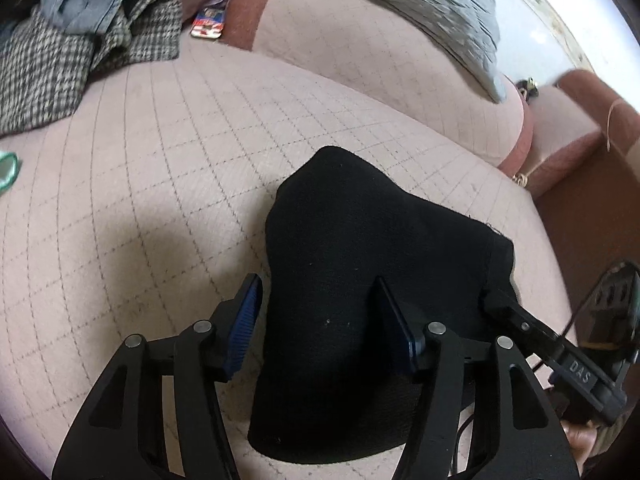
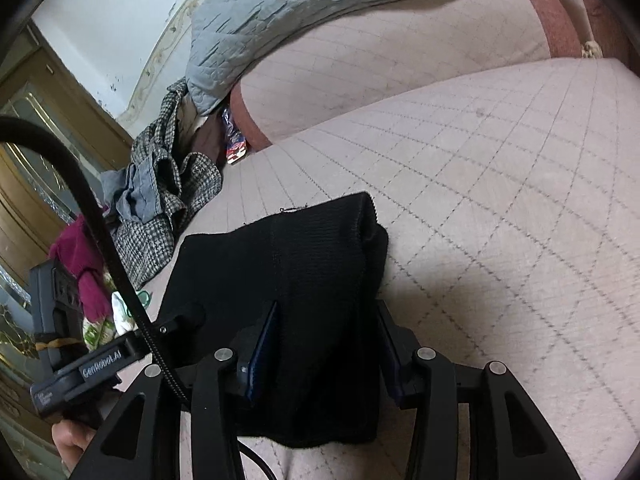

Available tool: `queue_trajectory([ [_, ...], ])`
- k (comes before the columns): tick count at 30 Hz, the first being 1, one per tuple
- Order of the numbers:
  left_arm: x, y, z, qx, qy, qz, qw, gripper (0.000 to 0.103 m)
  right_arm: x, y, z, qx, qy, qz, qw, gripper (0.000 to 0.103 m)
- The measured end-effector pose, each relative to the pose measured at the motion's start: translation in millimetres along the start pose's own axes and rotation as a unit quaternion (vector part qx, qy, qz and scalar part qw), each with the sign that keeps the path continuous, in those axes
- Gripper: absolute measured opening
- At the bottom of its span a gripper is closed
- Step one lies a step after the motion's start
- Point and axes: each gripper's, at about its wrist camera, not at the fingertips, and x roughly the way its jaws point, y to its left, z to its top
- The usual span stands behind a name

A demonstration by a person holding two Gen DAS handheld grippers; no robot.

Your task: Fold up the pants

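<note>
The black pants (image 1: 360, 280) lie folded into a small bundle on the pink quilted sofa seat (image 1: 160, 160). My left gripper (image 1: 318, 300) is open, its jaws wide apart over the bundle's near left part, with the blue pads (image 1: 244, 320) clear of the cloth on the left. In the right wrist view the pants (image 2: 288, 264) lie between my right gripper's (image 2: 326, 328) open jaws. The right gripper's tip (image 1: 496, 300) shows at the bundle's right edge in the left wrist view; the left gripper's tip (image 2: 176, 320) touches its left edge.
A houndstooth garment (image 1: 60, 64) and grey clothes are piled at the seat's far left. A grey quilted blanket (image 1: 400, 0) drapes over the sofa back. A small printed packet (image 1: 208, 26) lies by the backrest. Magenta cloth (image 2: 84, 268) sits beyond the left edge.
</note>
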Motion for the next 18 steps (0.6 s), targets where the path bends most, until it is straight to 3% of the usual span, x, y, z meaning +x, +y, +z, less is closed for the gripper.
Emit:
queue_trajectory([
  [4,-15,-4,0,0.009,-0.025,0.027,0.9993,0.06,-22,8,-2,-0.017,-0.024,-0.031,0.999,0.044],
  [10,-39,-13,-5,0.037,-0.068,0.046,0.9959,0.059,-53,32,-1,-0.054,-0.049,-0.029,0.997,0.044],
  [18,-44,-18,-15,0.053,-0.071,0.055,0.9945,0.059,-40,66,-7,-0.109,-0.034,-0.038,0.993,0.044],
])
